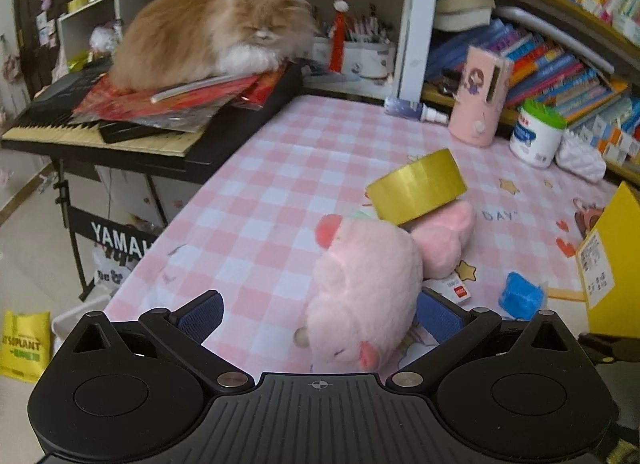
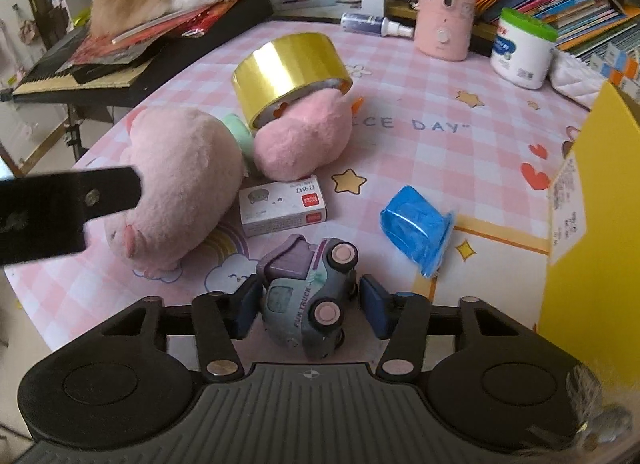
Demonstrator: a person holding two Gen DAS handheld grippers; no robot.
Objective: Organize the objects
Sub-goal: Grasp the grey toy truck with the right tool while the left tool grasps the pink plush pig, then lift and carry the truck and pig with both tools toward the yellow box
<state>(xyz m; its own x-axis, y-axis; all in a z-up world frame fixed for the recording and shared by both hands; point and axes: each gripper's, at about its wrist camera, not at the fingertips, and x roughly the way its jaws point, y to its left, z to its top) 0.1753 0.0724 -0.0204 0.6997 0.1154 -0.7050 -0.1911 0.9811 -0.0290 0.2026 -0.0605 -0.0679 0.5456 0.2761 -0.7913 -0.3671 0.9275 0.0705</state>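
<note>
Right wrist view: my right claw (image 2: 308, 306), spread, flanks a grey-green plastic toy truck (image 2: 310, 300) lying on the table (image 2: 420, 152); my left claw (image 1: 320, 316), spread, straddles a pink plush pig (image 1: 360, 288).

Left gripper (image 1: 318, 318): angled down toward the tabletop, jaws spread wide; blue pads (image 1: 200, 318) stand well apart on either side of a pink plush toy (image 1: 360, 284), neither clearly pressing it.
Right gripper (image 2: 310, 306): tilted steeply down, jaws partly closed around a toy truck (image 2: 316, 296); left pad at the truck's side, right pad (image 2: 376, 304) just clear of it.
</note>
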